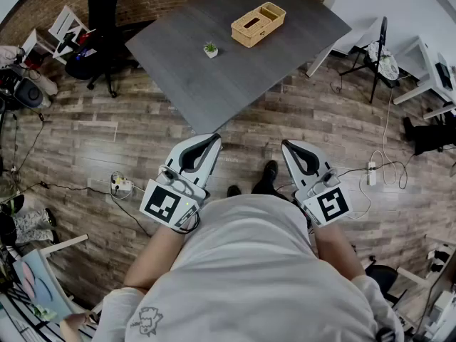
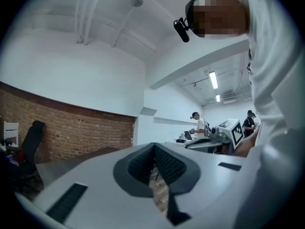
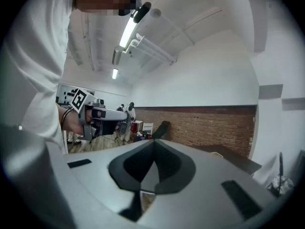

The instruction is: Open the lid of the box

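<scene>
Woven tan box [image 1: 258, 23] seen on far part of grey table [image 1: 214, 91], lid down, untouched; small potted plant [image 1: 211, 49] set near it. Left gripper [image 1: 211, 142] and right gripper [image 1: 288, 147] held level close to torso, well apart from table. Both jaw pairs clenched together, nothing gripped between. Task judged not begun: approach, grip on lid, lift all left.

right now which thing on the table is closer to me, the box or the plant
The small potted plant; the tan box sits farther back, to its right.
</scene>
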Available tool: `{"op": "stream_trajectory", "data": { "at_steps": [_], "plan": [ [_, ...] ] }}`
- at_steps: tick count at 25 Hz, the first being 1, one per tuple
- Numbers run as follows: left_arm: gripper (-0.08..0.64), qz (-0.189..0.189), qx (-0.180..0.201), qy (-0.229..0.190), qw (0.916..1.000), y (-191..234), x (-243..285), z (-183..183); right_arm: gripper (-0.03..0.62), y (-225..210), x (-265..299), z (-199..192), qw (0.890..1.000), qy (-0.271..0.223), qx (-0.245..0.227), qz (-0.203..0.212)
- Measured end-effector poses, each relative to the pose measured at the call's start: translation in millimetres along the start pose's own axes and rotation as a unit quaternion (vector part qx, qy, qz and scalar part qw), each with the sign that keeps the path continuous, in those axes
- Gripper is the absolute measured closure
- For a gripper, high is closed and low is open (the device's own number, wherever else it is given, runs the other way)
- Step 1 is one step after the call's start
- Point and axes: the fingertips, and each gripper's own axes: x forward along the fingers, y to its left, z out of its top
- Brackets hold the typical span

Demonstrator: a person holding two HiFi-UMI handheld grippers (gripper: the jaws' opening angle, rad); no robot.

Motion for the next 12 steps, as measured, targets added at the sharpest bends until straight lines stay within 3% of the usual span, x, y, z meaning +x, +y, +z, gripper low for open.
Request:
{"op": "stream_trajectory", "data": {
  "at_steps": [12],
  "plan": [
    [0.549, 0.004, -0.007, 0.006, 1.0000, 5, 26, -7, 0.589, -21, 7, -7, 1.000, 0.003, 0.006, 0.013]
  ]
}}
